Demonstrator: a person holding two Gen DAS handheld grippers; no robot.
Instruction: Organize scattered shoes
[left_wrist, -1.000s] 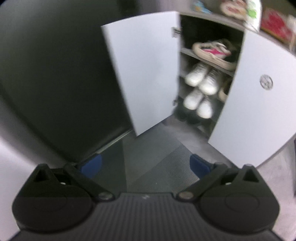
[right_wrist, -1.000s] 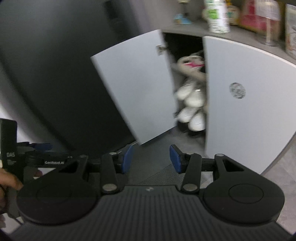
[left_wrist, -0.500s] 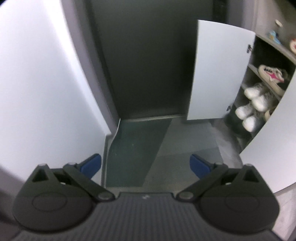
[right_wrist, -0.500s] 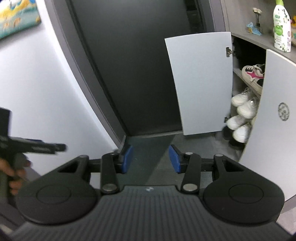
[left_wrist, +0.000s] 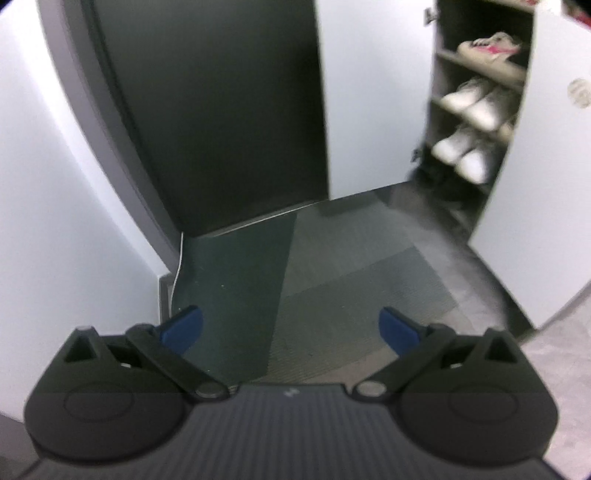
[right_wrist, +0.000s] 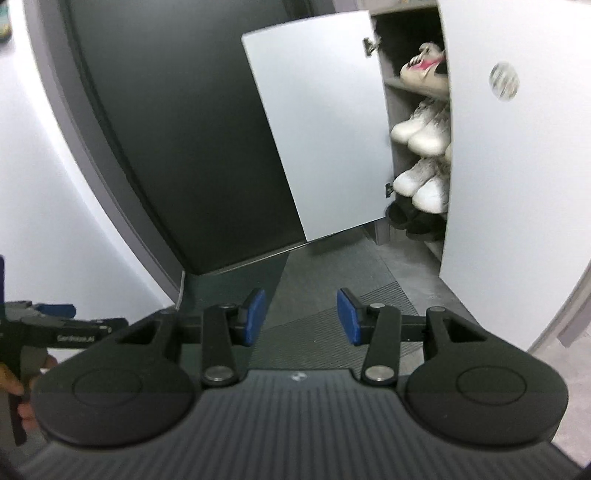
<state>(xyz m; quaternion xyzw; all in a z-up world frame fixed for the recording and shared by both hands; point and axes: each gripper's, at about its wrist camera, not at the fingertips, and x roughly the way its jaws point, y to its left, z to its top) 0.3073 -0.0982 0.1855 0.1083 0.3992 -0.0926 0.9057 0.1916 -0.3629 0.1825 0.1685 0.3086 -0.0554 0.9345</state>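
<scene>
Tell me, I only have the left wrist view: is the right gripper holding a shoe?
Observer: No. The right gripper has its jaws apart, with only floor between them.
Operator: Can you see my left gripper from that side?
Observer: Yes. The left gripper shows at the left edge of the right wrist view, with a hand wrapped around its handle.

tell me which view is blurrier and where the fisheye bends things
Left wrist view: softer, the white shoes smear on their shelves. Right wrist view: sharper on the cabinet door, the round sticker smeared. Both bend the dark door frame at the left edge.
</scene>
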